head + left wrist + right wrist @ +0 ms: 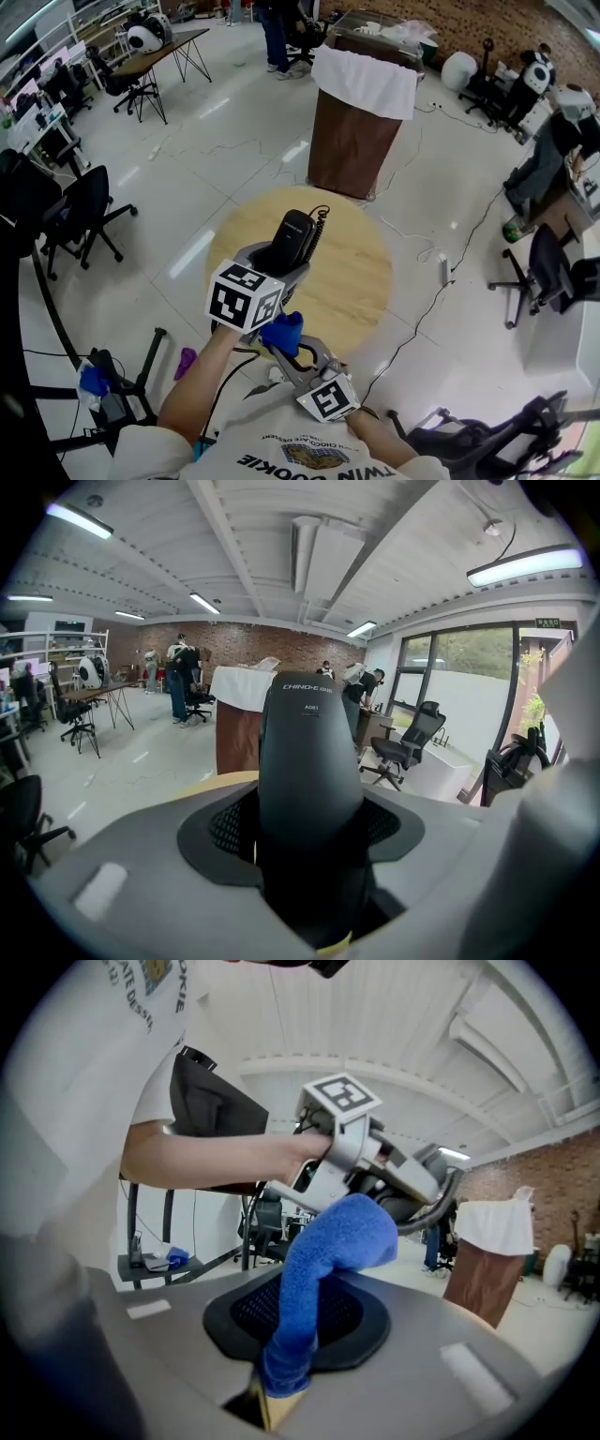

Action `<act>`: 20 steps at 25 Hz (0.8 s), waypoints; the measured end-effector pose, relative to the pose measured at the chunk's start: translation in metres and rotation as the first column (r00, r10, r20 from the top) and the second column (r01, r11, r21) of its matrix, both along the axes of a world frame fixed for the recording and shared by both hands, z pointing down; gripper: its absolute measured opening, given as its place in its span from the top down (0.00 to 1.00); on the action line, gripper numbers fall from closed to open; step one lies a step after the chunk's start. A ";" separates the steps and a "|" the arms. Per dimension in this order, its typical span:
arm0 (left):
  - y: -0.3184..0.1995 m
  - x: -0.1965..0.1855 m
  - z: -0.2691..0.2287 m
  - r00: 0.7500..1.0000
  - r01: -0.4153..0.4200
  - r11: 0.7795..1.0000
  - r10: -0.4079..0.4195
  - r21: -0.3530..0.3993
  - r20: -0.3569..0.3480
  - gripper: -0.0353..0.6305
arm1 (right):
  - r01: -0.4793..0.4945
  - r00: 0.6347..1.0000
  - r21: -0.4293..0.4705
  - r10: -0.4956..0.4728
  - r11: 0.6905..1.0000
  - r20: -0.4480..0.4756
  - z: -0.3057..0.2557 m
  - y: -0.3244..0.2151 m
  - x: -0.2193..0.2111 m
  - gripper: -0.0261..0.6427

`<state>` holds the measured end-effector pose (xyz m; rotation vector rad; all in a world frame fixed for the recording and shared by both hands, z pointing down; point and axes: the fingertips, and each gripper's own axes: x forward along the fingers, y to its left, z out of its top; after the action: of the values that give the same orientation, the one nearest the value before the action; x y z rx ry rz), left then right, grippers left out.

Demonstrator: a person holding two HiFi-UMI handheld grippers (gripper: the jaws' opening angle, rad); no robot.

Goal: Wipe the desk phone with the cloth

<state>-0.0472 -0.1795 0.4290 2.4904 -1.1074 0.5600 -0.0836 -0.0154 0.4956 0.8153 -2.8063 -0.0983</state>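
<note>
**Desk phone handset and cloth, each held in a gripper above a round wooden surface.**

In the head view, the left gripper (274, 264) at frame centre was closed on the black desk phone handset (292, 238), its jaws pressing the handset's lower half while the upper end stood out toward the top of the frame; a coiled cord (319, 221) ran along the handset's right edge. The right gripper (298, 354), at lower centre, pinched one end of the blue cloth (283, 332), and the free end curled upward, close beside the left gripper's marker cube (245, 296). The round wooden surface (361, 272) lay beneath both. A brown bin (356, 131) with a white liner stood on the floor at upper centre.
</note>
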 end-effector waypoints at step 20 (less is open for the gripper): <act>0.008 0.001 0.014 1.000 0.005 0.999 -0.005 -0.033 0.001 0.55 | -0.286 0.933 0.004 0.277 0.958 0.229 -0.096 -0.077 0.081 0.87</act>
<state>-0.0459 -0.1713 0.4433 2.4587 -1.0956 0.5736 -0.0022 -0.0928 0.3995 1.3054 -2.8627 -0.0108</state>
